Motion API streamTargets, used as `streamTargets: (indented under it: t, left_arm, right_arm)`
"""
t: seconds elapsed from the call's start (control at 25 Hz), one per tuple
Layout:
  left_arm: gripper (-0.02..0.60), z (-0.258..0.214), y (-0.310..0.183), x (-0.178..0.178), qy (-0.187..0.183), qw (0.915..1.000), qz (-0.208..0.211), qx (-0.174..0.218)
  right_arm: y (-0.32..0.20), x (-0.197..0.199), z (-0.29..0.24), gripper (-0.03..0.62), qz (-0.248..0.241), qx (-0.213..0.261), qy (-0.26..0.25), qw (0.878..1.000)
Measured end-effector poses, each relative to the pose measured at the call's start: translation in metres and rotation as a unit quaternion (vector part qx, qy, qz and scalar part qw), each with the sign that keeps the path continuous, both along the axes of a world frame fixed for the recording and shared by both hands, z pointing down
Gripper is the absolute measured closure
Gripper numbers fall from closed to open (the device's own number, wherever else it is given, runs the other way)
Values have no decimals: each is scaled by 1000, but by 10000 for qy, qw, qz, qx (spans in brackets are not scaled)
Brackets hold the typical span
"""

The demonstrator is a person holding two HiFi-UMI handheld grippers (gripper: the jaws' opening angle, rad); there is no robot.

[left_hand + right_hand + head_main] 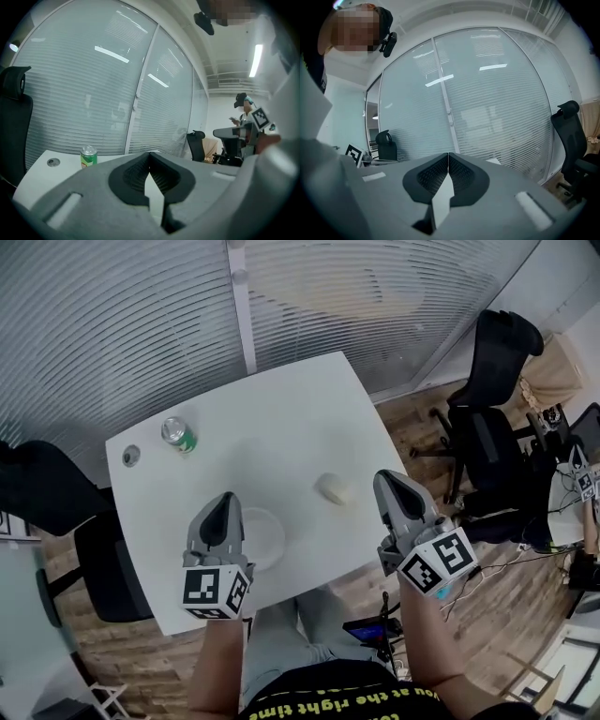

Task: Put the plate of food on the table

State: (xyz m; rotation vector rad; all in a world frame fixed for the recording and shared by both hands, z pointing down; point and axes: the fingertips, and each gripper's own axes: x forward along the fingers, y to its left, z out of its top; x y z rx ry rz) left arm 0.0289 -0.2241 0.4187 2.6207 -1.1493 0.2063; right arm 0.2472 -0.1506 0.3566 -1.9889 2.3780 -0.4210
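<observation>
Head view: we see the white table [281,418] with the white plate [269,538] at its near edge, under our left hand-held gripper [225,498]. That and the right hand-held gripper [389,479] are pressed together, empty. The pale food [334,488] lies apart, so we'd spread the jaws before reaching

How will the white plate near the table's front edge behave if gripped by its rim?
The plate looks rigid and shallow, so it probably lifts without flexing, though a one-sided grip may tilt it. Its smooth white surface could slip. It appears empty, so likely light.
</observation>
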Motion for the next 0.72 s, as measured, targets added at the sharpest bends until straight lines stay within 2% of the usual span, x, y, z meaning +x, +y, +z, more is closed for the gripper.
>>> streamTargets:
  t: [0.36, 0.52, 0.72]
  left_arm:
    - [581, 26, 0, 19, -18, 9996, 180, -196]
    - [580, 31, 1, 25, 169, 9993, 235, -244]
    - [580, 45, -1, 28, 157, 9991, 219, -335]
  right_arm:
    - [-6, 6, 47, 497, -125, -463, -119, 9988]
    - [-10, 9, 69, 447, -239, -644, -179, 9975]
    - [-16, 11, 89, 431, -329, -744, -14, 9967]
